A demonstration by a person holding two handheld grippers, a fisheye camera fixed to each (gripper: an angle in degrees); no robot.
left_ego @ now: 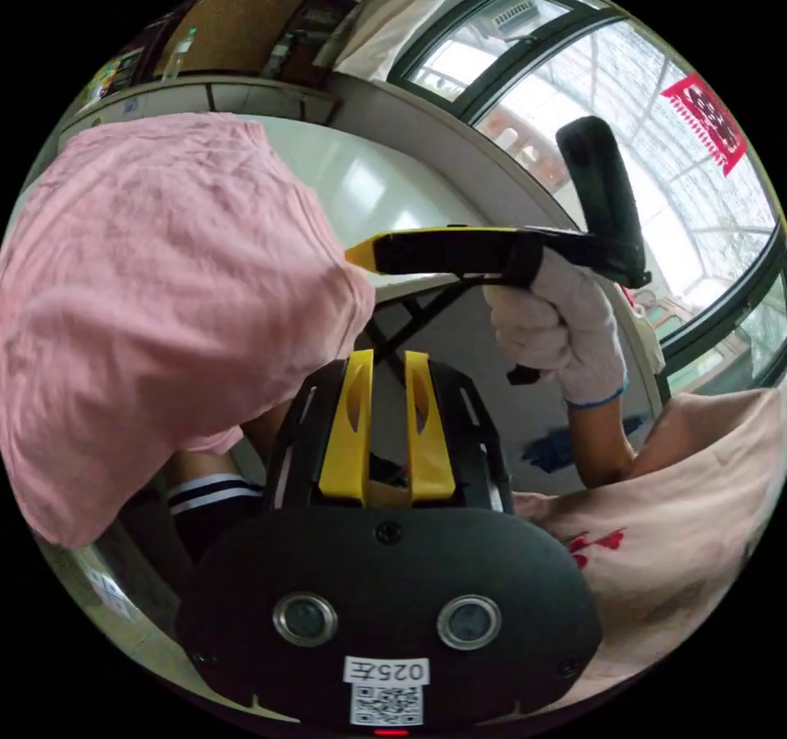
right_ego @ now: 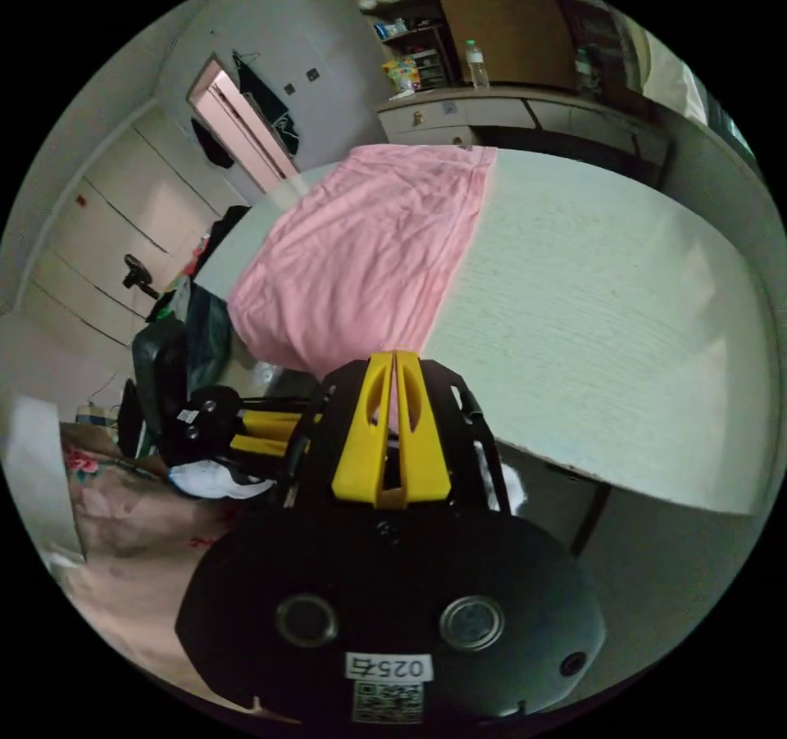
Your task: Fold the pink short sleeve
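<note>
The pink short sleeve shirt (right_ego: 369,247) lies crumpled on the left part of the white table (right_ego: 615,321), its near end hanging over the table edge. My right gripper (right_ego: 395,355) is shut on that near edge, with pink cloth showing between its jaws. In the left gripper view the shirt (left_ego: 156,305) bulges at the left, and the right gripper (left_ego: 361,254), held by a gloved hand (left_ego: 566,329), pinches its edge. My left gripper (left_ego: 389,355) is open just below the shirt, with nothing between its jaws. The left gripper (right_ego: 279,434) sits low beside the right one.
A large window (left_ego: 639,157) stands behind the table. Low cabinets with a bottle (right_ego: 474,55) line the far wall, with a doorway (right_ego: 238,129) at the left. Dark bags and a chair (right_ego: 164,362) crowd the table's left end. Flowered fabric (left_ego: 672,526) lies close to me.
</note>
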